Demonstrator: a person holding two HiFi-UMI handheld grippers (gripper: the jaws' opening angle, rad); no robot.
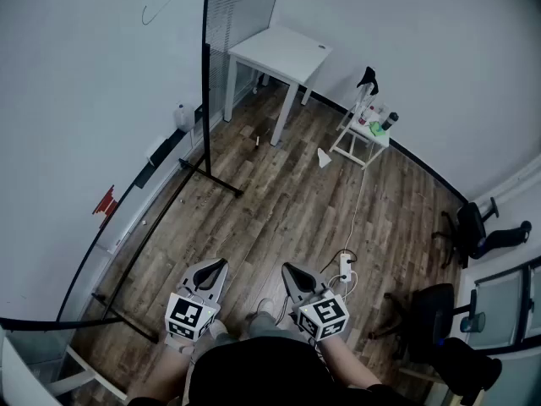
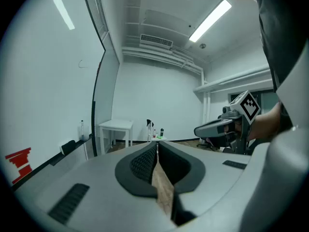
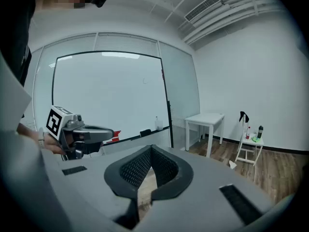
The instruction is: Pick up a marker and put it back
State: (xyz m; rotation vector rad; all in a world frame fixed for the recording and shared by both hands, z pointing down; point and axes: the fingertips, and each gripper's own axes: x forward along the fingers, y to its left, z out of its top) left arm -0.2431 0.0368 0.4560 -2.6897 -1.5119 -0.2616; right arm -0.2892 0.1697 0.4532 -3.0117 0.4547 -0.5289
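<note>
I make out no marker for certain. A red object (image 1: 106,201) sits on the ledge of the whiteboard (image 1: 76,100) at the left; it is too small to identify. My left gripper (image 1: 218,263) and right gripper (image 1: 287,268) are held side by side low in the head view, over the wooden floor, far from the board. The left gripper (image 2: 157,145) is shut with nothing between its pads. The right gripper (image 3: 151,147) is also shut and holds nothing.
A black eraser (image 1: 165,150) and a small bottle (image 1: 180,117) rest on the board's ledge. A white table (image 1: 279,53) stands at the back, and a small white stand (image 1: 363,138) holds bottles. A power strip (image 1: 344,267) lies on the floor. Office chairs (image 1: 473,227) are at the right.
</note>
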